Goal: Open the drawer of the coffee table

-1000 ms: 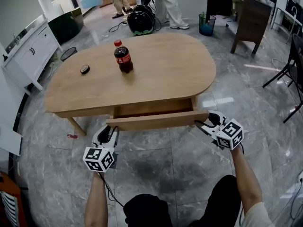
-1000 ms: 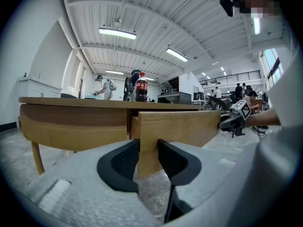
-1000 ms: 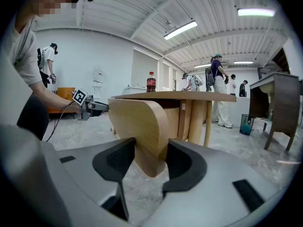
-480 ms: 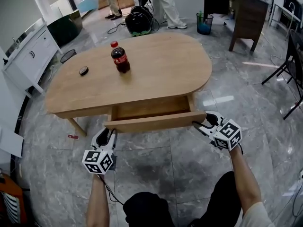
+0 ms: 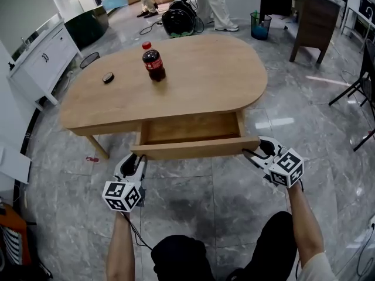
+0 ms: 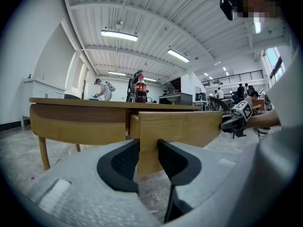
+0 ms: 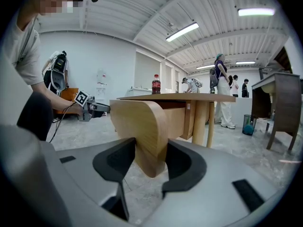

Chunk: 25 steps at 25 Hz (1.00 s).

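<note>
The oval wooden coffee table [image 5: 205,75] has its drawer [image 5: 190,129] pulled partway out, and the inside shows empty. My left gripper [image 5: 136,160] is shut on the left end of the drawer front [image 5: 196,148]. In the left gripper view the panel [image 6: 180,129] sits pinched between the dark pads [image 6: 122,162]. My right gripper [image 5: 253,153] is shut on the rounded right end of the same panel [image 7: 142,126], pads [image 7: 182,167] pressed to both faces. Each gripper shows in the other's view: the right gripper [image 6: 235,122] and the left gripper [image 7: 91,110].
A cola bottle [image 5: 153,62] and a small black round object [image 5: 108,78] stand on the tabletop. A white cabinet [image 5: 41,60] is at the left and a dark desk [image 5: 307,16] at the far right. People stand beyond the table near a black bag [image 5: 181,21]. The floor is grey marble.
The drawer has slid further out toward me, showing more of its inside. Both grippers stayed clamped on the front panel and moved back with it.
</note>
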Available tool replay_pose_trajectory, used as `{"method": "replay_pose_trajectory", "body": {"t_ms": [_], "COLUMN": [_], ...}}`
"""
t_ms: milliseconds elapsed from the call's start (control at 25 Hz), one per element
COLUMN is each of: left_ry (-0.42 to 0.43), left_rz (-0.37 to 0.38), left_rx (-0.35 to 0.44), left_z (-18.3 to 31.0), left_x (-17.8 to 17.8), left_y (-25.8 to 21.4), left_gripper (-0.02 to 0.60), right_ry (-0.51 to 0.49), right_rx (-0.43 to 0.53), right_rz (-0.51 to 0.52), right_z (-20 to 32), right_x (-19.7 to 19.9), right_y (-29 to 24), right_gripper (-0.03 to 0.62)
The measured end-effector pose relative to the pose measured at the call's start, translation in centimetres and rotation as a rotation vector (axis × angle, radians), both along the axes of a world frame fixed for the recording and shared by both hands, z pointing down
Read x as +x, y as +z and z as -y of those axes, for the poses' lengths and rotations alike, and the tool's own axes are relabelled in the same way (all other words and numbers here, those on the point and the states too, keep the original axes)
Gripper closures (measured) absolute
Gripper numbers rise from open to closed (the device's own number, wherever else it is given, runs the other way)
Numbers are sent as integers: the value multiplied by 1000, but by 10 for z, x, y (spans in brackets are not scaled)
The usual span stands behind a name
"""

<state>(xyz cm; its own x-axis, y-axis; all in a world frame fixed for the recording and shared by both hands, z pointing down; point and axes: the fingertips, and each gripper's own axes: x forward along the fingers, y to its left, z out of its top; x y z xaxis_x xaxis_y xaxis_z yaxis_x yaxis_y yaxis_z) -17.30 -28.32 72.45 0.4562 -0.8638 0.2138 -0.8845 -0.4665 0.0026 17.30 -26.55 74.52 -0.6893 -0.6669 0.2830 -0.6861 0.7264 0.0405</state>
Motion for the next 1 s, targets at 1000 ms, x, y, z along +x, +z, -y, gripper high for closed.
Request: {"method": "replay_pose_trajectory", "body": {"t_ms": [1000], "left_ry": [-27], "left_rz": [-5], "left_rx": [13], "left_z": [-22], "left_x": [-1], "left_y": [1], "left_gripper": [453], "right_ry": [-15], "right_rx": [6], "right_rz": [9], "right_z": [-20], "right_x": [-2], "right_y": [1], "right_gripper": [398]}}
